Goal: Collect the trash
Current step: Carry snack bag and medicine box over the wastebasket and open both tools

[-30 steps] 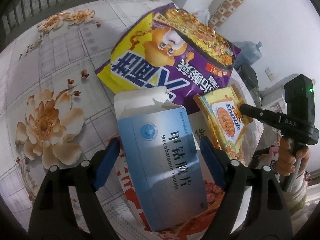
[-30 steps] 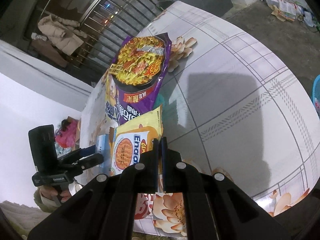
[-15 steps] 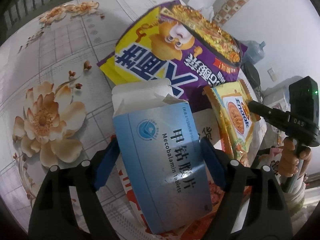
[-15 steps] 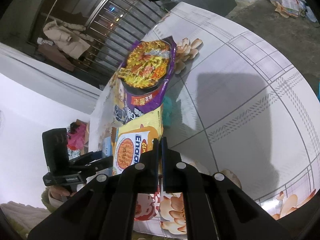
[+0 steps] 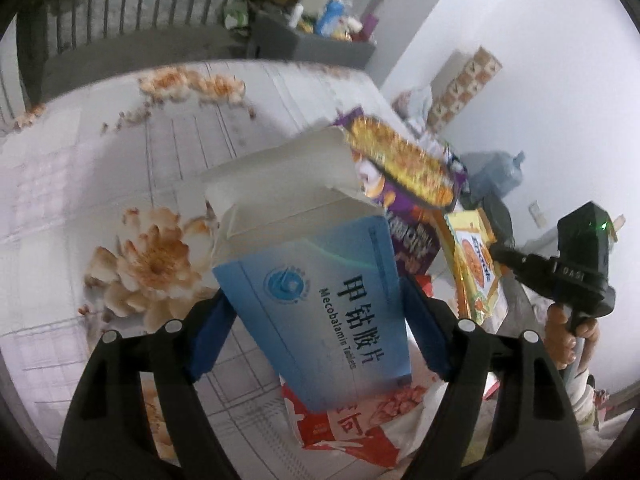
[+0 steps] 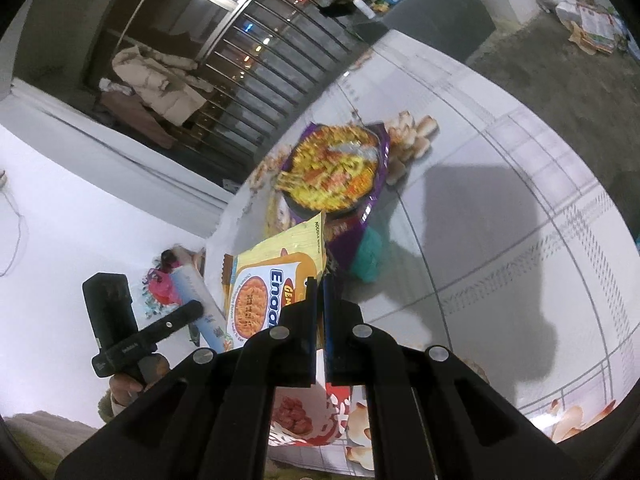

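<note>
My left gripper (image 5: 316,312) is shut on a blue and white medicine box (image 5: 304,240), its blue pads pressing both long sides. The box hangs above the floral table (image 5: 120,160) with its top flap torn open. My right gripper (image 6: 319,284) is shut on the edge of a yellow noodle packet (image 6: 272,280), which it holds off the table. That packet (image 5: 476,264) and the right gripper (image 5: 500,256) show at the right of the left wrist view. A big purple snack bag (image 6: 332,172) lies on the table beyond. A red and white wrapper (image 5: 352,428) lies under the box.
A teal scrap (image 6: 370,256) peeks from under the purple bag. A grey cabinet (image 5: 312,44) piled with clutter and a metal railing (image 6: 256,52) stand past the table's far edge. A water jug (image 5: 496,172) sits by the white wall. Papers (image 6: 592,20) lie on the floor.
My left gripper has lifted the medicine box up off the table and tipped upward, so more of the room shows. The right gripper rose slightly, still shut on the packet.
</note>
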`<control>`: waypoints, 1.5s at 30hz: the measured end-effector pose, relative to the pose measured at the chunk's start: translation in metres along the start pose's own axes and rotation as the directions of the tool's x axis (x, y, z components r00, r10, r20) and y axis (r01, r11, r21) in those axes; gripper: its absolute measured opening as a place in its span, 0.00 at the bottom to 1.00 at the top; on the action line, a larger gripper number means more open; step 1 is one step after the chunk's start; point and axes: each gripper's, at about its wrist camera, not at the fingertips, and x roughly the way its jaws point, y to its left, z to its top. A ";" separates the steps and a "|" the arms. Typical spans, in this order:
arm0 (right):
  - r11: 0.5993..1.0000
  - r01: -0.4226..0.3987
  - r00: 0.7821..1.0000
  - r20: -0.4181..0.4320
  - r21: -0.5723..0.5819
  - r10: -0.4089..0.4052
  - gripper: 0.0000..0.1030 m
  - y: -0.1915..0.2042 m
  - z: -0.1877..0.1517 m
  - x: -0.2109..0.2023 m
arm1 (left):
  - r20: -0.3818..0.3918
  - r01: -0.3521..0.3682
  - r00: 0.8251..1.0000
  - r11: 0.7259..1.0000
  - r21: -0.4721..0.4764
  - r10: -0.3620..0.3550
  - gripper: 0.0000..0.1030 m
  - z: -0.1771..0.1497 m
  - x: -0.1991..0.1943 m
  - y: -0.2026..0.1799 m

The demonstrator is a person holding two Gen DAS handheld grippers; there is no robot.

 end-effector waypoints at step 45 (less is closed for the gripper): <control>0.601 0.140 0.778 0.288 0.787 -0.558 0.03 -0.380 -0.034 -0.233 | -0.478 0.360 0.875 0.761 0.539 -0.075 0.74 0.030 0.379 -0.510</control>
